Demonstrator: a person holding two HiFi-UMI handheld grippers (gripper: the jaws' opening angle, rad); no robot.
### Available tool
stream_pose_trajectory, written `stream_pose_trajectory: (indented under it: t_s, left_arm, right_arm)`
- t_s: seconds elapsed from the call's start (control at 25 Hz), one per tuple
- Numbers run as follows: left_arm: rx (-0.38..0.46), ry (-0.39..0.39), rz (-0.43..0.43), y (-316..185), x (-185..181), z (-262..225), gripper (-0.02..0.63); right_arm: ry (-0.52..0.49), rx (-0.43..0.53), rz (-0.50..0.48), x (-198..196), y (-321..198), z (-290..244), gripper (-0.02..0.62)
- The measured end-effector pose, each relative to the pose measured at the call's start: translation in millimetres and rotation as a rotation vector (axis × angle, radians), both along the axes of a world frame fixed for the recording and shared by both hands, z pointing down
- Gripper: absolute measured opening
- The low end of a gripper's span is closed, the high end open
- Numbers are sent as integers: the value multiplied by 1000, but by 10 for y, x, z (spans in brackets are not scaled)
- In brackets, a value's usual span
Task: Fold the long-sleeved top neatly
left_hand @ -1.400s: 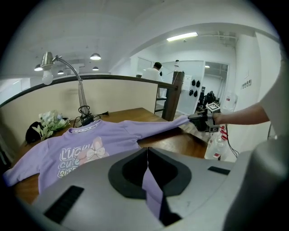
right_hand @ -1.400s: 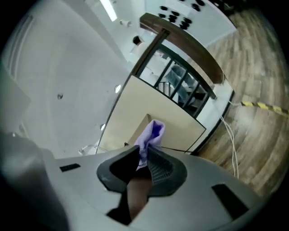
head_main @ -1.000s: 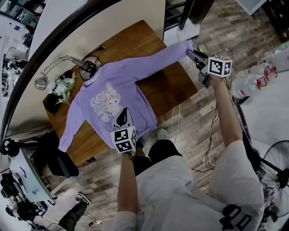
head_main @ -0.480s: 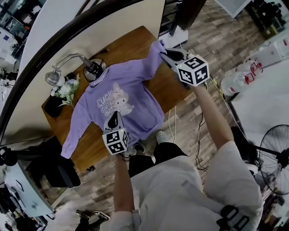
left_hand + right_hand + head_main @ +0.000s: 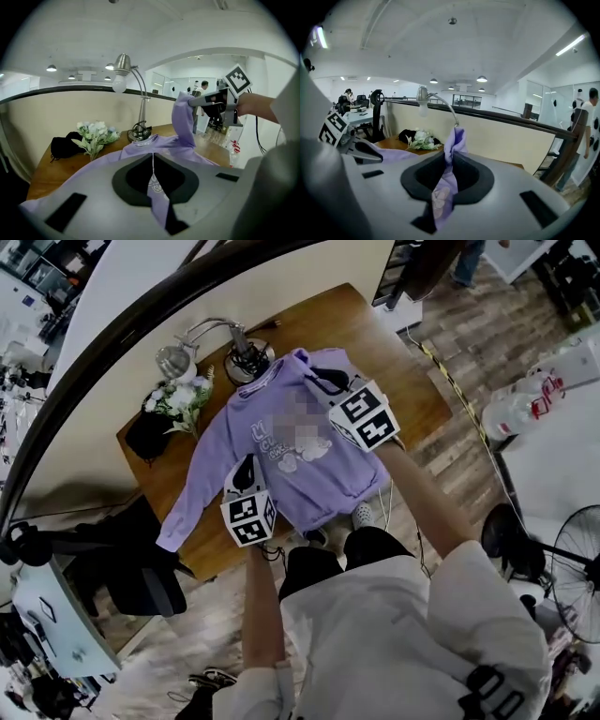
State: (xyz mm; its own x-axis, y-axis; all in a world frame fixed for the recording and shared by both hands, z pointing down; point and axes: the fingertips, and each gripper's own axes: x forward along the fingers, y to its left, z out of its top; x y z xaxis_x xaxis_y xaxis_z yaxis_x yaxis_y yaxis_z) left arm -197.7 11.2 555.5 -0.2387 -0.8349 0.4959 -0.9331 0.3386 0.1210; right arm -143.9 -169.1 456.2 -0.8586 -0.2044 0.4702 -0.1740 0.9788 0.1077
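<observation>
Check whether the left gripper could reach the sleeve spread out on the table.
Probably not yet: the left gripper is shut on the purple top, so it must let go first. The flat sleeve itself lies uncovered, nothing in the way.

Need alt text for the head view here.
A purple long-sleeved top lies on a wooden table; the right claw holds one sleeve lifted over its chest while the left claw pinches its lower body. A lamp and flowers stand behind it.
</observation>
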Motion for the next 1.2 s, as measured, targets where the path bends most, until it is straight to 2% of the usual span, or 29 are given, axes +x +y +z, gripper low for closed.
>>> stream_pose_trajectory:
  t_s: [0.28,0.56,0.8,1.04,1.2]
  left_arm:
    - [12,39,-103,457,-539,221,25]
    - [-17,51,-185,1001,-796,417,25]
    - [-55,96,-283,1556,-1018,703,25]
    - [-68,126,-407,2117,-1239,893,25]
    - [-118,119,-486,2597,-1331,1033,25]
  right_arm:
    - [114,13,-117,-669,871,665,60]
    - [292,49,-233,-1110,1491,1526,64]
    - [444,23,-281,-1228,1763,2134,80]
    - [570,-91,-363,-1205,2076,2526,204]
    - [600,-111,-383,-1187,2093,2584,199]
